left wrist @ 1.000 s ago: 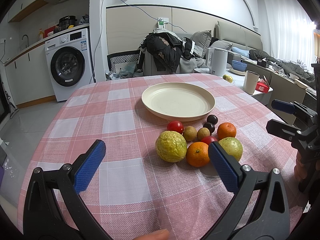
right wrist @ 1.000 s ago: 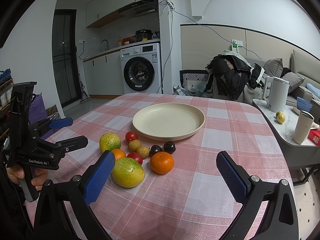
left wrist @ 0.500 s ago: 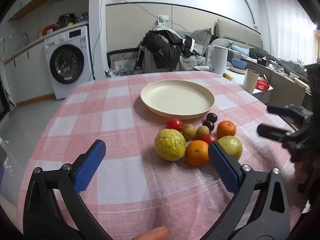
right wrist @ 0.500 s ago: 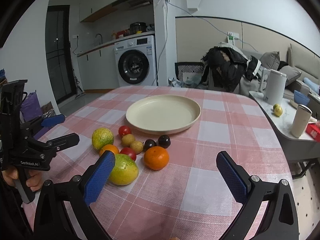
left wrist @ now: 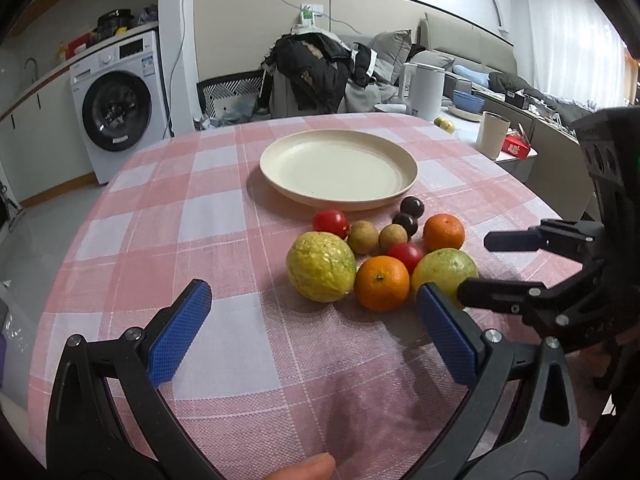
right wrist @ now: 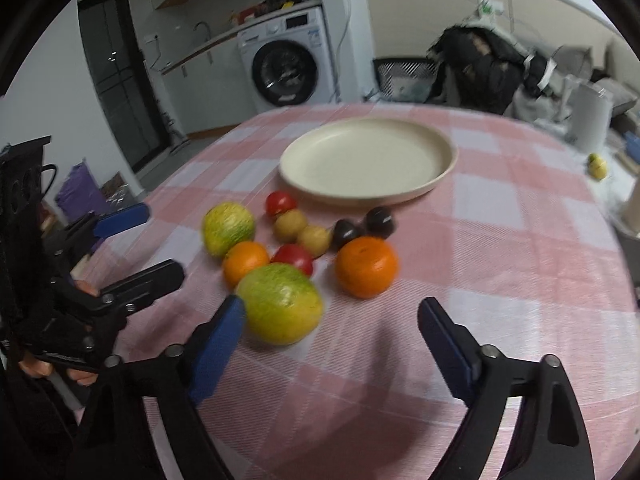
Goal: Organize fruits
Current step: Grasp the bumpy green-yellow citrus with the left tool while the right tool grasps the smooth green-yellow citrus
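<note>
A cluster of fruit lies on the pink checked tablecloth in front of an empty cream plate (left wrist: 338, 168) (right wrist: 368, 164): two yellow-green guavas (left wrist: 321, 266) (right wrist: 280, 303), two oranges (left wrist: 382, 283) (right wrist: 366, 266), two red tomatoes (left wrist: 330, 222), two brown longans (left wrist: 363, 237) and two dark plums (left wrist: 412, 207). My left gripper (left wrist: 312, 332) is open and empty, just short of the fruit. My right gripper (right wrist: 330, 332) is open and empty, its left finger beside the near guava. Each gripper shows in the other's view (left wrist: 520, 268) (right wrist: 132, 248).
A side table at the right holds a white kettle (left wrist: 424, 90), a cup (left wrist: 493, 135) and a small lemon (right wrist: 597, 165). A chair heaped with dark clothes (left wrist: 316, 74) stands behind the table. A washing machine (left wrist: 120, 92) is at the back left.
Both grippers have moved forward and lower toward the fruit. The right gripper has come closest, with its left finger now next to the near guava; its view is blurred by motion.
</note>
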